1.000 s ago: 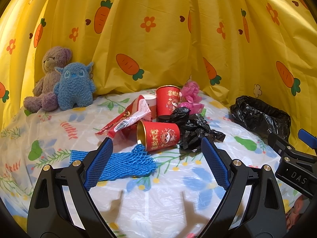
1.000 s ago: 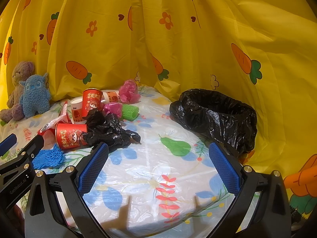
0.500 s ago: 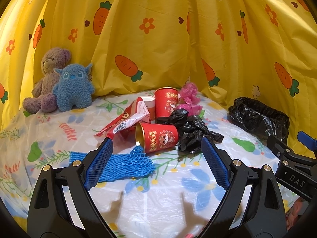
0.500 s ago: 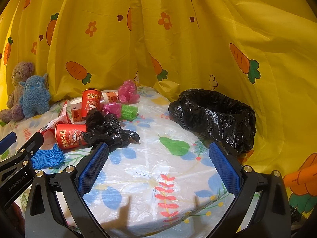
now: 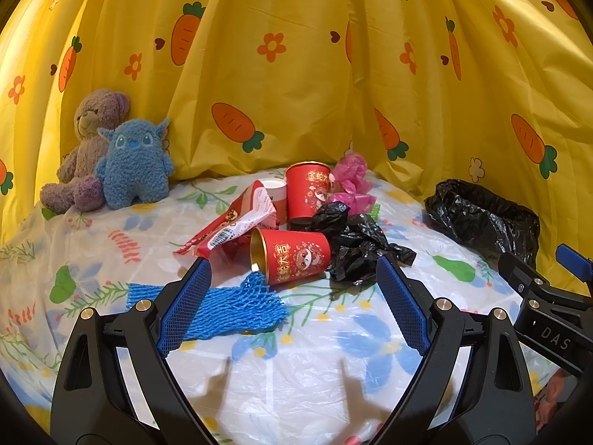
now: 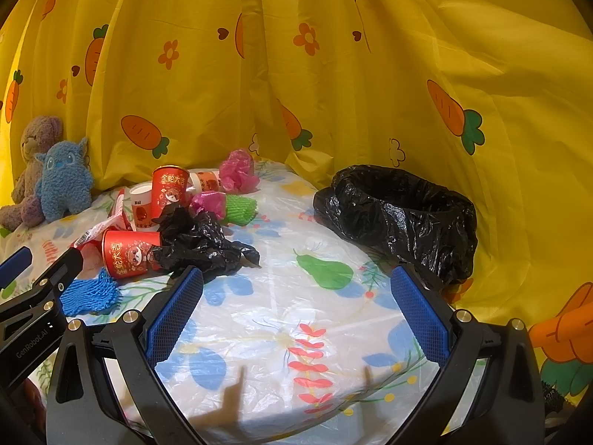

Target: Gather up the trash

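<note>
Trash pile sits mid-surface (image 5: 296, 363). Tipped cup (image 5: 292, 256) lies on its side at the pile's front, mouth to the left; net sleeve (image 5: 226, 306) just before it, touching. Crumpled bag (image 5: 355, 244) touches the cup's right end. Wrapper (image 5: 229, 228) leans behind-left of the cup. Upright cup (image 5: 307, 189) stands behind. Bin bag (image 6: 404, 218) sits well apart to the right, against the curtain (image 6: 333, 74). Two plush toys (image 5: 111, 155) far left, side by side against the curtain.

Glossy crinkled black plastic bag (image 6: 404, 218), right. Tipped red paper cup (image 5: 292, 256), shiny gold lining. Blue foam net (image 5: 226, 307), rough mesh. Table cover (image 6: 296, 319) glossy clear plastic. 2 fuzzy plush toys (image 5: 111, 159), left. Gripper pads (image 5: 185, 307) textured blue.
</note>
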{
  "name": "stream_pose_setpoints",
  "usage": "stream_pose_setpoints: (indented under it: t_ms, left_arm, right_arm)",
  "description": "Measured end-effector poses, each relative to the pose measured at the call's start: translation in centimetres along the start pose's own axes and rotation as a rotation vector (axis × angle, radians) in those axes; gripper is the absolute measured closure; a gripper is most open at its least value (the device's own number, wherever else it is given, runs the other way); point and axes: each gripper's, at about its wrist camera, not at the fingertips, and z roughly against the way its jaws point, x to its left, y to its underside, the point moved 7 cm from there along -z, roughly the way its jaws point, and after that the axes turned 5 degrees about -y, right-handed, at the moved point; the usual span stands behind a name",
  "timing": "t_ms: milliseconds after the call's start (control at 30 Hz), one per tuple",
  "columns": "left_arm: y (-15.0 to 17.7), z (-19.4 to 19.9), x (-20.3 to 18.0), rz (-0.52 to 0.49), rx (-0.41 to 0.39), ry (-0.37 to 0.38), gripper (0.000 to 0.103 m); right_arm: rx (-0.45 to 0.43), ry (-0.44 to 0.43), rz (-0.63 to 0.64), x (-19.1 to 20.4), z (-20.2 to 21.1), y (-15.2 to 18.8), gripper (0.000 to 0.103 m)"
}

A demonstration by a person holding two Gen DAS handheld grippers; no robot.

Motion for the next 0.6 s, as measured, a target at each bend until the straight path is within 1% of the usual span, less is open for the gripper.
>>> stream_pose_setpoints:
  t_ms: [600]
  left_arm:
    - [-0.03,-0.09,-0.27,-0.008,-0.002,0.007,0.014]
  right_arm:
    - [0.000,0.003,-0.002,-0.20,-0.03,0.16,0.005]
